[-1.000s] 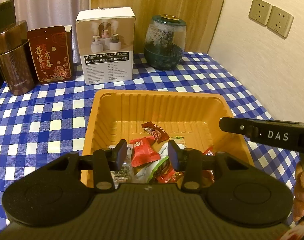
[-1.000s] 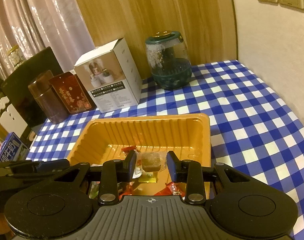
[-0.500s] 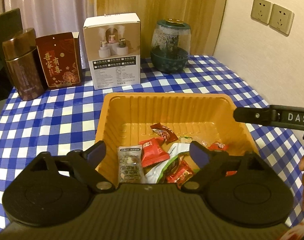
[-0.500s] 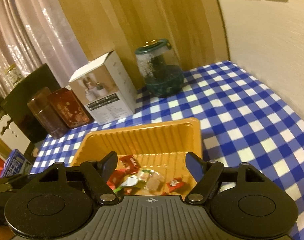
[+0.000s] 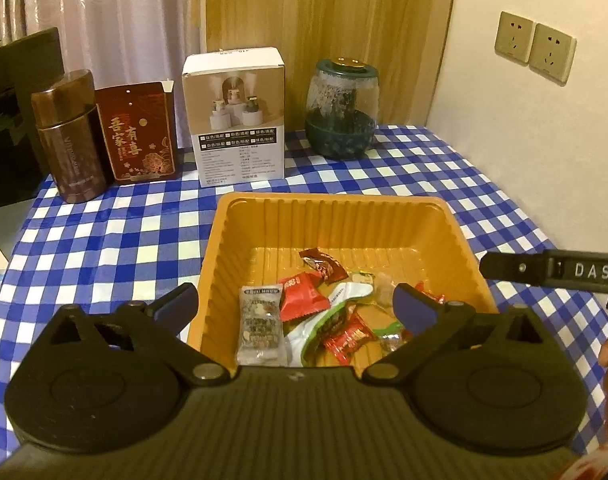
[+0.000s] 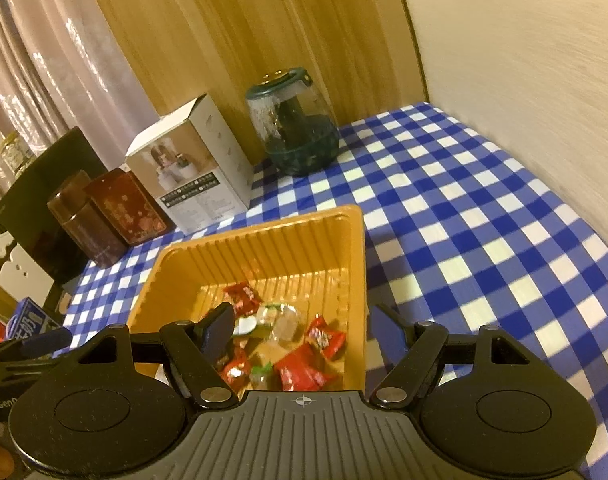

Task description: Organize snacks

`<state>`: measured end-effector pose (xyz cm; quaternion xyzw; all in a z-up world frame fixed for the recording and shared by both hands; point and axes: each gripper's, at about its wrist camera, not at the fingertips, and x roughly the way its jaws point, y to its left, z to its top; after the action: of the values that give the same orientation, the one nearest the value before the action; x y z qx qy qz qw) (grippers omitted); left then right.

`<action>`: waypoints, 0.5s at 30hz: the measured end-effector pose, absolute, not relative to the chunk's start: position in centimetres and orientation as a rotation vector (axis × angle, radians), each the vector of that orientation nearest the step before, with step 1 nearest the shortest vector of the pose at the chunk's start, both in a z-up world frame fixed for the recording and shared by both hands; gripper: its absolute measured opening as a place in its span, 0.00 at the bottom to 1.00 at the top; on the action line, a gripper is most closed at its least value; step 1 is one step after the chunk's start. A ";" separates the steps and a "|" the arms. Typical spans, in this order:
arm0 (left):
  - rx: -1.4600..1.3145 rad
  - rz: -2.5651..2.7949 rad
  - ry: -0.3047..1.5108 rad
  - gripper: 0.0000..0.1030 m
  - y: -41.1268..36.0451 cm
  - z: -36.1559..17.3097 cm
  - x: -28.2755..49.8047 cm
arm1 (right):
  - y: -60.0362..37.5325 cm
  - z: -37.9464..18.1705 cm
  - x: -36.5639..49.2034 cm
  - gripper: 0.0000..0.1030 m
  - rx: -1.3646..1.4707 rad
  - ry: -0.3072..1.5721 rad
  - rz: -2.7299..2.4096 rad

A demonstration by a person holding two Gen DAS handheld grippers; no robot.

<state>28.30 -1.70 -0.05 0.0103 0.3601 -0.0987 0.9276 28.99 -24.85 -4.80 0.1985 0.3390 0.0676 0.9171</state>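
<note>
Along the far edge of the bench [image 5: 83, 240] we see storage lined up clear of the work: a brown tin [image 5: 69, 136], a red box [image 5: 137, 132] with gold Chinese characters, a white carton [image 5: 239, 116], a green jar [image 5: 342, 110]. Nearer, the orange tray [image 5: 336, 216] collects the snacks [image 5: 304, 308]. Our left tongs [image 5: 295, 304] have just spread wide over it, empty; right tongs [image 6: 299, 328] likewise parted, lettered "DAS".
</note>
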 end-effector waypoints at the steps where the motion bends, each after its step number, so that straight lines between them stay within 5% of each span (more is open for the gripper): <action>1: 0.017 -0.201 0.741 1.00 -1.7 0.1 28.0 | -24.8 -4.6 28.5 0.74 0.406 0.702 0.140; 15: -0.032 -0.162 0.762 1.00 -1.0 4.0 21.4 | -24.8 -1.3 20.9 0.76 0.360 0.709 0.118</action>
<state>21.42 -1.03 4.00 -0.0155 0.3715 -0.0787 0.9250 20.90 -24.80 -1.33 0.1751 0.3450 0.0576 0.9203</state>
